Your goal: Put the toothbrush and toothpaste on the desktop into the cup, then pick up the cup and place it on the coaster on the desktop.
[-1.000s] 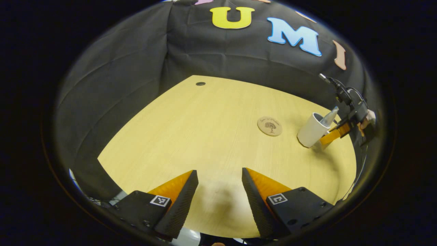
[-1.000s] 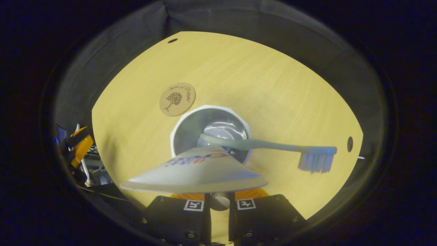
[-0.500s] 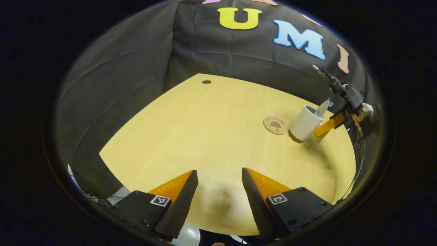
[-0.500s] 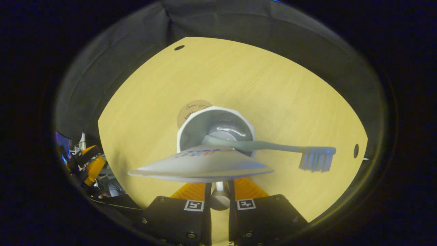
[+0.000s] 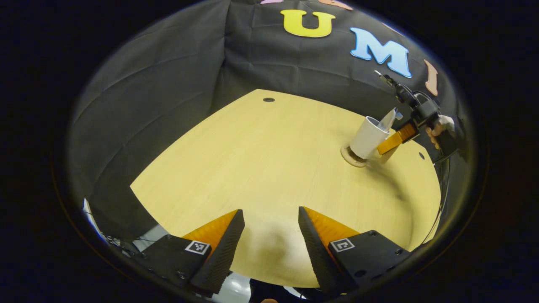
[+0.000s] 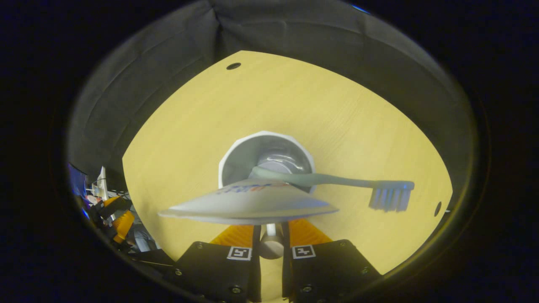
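In the left gripper view, we see the left gripper nearest the lens, its jaws spread wide with nothing between them, hovering over the near edge of the wooden desktop. Bare wood extends ahead of it to the far rim, where a small dark hole sits near the cloth wall.

To the far right, the white cup stands on the round coaster, with the coaster's edge showing at the cup's base. The right gripper reaches the cup from the right, held by a hand. The desktop's right edge lies near the cup.

In the right gripper view, we see the right gripper's fingers drawn narrow at the cup's near side; the toothpaste hides the contact, so we cannot tell what they clamp. The toothpaste tube leans out of the cup toward the lens. The toothbrush rests in the cup with its bristled head projecting to the right over the rim. Open desktop surrounds the cup on the far side.
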A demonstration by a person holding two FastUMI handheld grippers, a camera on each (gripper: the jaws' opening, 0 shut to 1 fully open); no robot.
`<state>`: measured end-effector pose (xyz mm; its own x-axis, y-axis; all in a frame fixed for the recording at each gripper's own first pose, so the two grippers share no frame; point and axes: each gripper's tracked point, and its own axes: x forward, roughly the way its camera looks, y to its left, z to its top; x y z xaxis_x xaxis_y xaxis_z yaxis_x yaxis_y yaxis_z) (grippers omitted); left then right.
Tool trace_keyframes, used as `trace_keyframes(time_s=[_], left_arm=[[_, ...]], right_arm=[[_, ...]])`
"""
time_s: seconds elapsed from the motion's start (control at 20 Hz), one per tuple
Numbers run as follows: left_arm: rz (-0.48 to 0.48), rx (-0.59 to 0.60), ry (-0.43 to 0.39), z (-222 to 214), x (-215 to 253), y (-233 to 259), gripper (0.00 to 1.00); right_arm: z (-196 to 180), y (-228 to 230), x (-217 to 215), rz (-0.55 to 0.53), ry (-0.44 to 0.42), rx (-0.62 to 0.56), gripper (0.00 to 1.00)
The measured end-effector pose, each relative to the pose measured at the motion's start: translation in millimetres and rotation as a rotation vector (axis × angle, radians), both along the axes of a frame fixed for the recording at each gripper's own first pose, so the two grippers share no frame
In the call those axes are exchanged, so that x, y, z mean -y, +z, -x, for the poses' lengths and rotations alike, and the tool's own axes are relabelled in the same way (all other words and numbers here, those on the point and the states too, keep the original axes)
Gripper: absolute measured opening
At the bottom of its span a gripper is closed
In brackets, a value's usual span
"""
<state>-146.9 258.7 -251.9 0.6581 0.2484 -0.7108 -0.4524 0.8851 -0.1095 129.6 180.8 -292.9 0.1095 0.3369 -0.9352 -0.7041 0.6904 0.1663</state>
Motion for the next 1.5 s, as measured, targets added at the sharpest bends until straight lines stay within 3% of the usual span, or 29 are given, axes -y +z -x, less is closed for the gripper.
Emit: trace_keyframes(time_s=[0.55, 0.95, 1.2, 1.5], left_arm=[[0.015, -0.001, -0.028, -14, -10, -8, 0.88], [0.006, 0.006, -0.052, -19, 0, -1, 0.88], [0.004, 0.024, -0.094, -32, 13, 7, 0.88], [-0.012, 0.055, -0.172, -52, 36, 24, 0.88]], right_arm=[[14, -17, -12, 0.12, 0.063, 0.05, 0.21], [25, 26, 3, 0.066, 0.038, 0.095, 0.27], [40, 73, 38, -0.026, -0.049, 0.111, 0.27], [66, 91, 98, -0.095, -0.204, 0.165, 0.25]])
